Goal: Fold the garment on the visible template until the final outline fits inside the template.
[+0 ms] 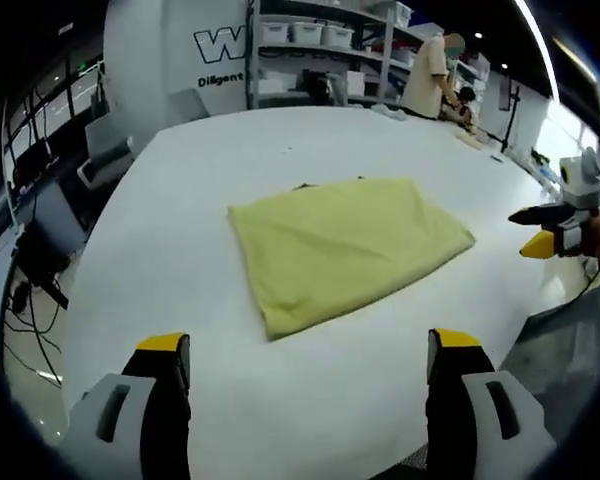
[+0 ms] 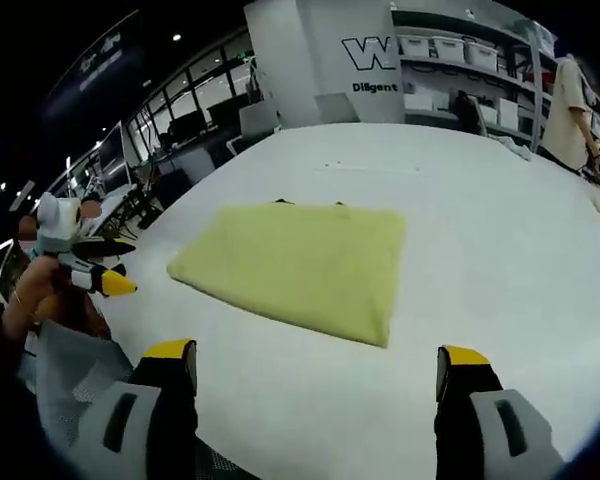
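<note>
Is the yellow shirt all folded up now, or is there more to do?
Mostly folded: the yellow garment lies flat on the white table as a neat four-sided shape. Both grippers are open and hold nothing; the left gripper and right gripper sit back from the cloth. Dark bits peek out at its far edge, maybe the template, so I can't tell if it fits.

Both views look from the near edge of the white table across it toward the shelving; the left gripper view sits left, the right gripper view right. Both share the folded yellow garment, each catching the opposite gripper at its side edge.
</note>
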Available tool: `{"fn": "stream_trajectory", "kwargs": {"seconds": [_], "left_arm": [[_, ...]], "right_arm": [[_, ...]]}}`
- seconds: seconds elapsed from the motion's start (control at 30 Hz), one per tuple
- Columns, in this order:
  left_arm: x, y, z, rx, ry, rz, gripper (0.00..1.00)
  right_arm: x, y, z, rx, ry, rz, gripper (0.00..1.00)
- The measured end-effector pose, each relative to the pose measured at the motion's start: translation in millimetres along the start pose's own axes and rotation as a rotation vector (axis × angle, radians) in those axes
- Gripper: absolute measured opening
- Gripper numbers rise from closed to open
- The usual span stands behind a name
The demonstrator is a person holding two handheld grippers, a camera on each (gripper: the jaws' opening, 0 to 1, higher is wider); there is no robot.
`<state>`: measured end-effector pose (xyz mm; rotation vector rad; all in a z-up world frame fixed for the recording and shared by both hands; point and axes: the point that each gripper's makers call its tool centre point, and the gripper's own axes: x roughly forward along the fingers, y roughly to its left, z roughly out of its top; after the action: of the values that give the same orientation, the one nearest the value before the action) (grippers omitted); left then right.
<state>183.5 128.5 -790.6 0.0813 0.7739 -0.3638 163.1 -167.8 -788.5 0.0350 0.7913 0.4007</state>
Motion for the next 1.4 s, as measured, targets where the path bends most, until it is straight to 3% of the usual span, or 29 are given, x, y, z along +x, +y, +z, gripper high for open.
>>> {"fn": "stream_trajectory", "kwargs": {"seconds": [0.47, 1.4], "left_arm": [[-17.2, -7.7, -12.2, -0.010, 0.007, -0.007, 0.99], [-24.9, -15.1, -16.8, -0.015, 0.018, -0.033, 0.96]], "right_arm": [[-13.1, 20.0, -5.7, -0.080, 0.000, 0.036, 0.99], [-21.5, 20.7, -10.5, -0.067, -0.011, 0.039, 0.99]]}}
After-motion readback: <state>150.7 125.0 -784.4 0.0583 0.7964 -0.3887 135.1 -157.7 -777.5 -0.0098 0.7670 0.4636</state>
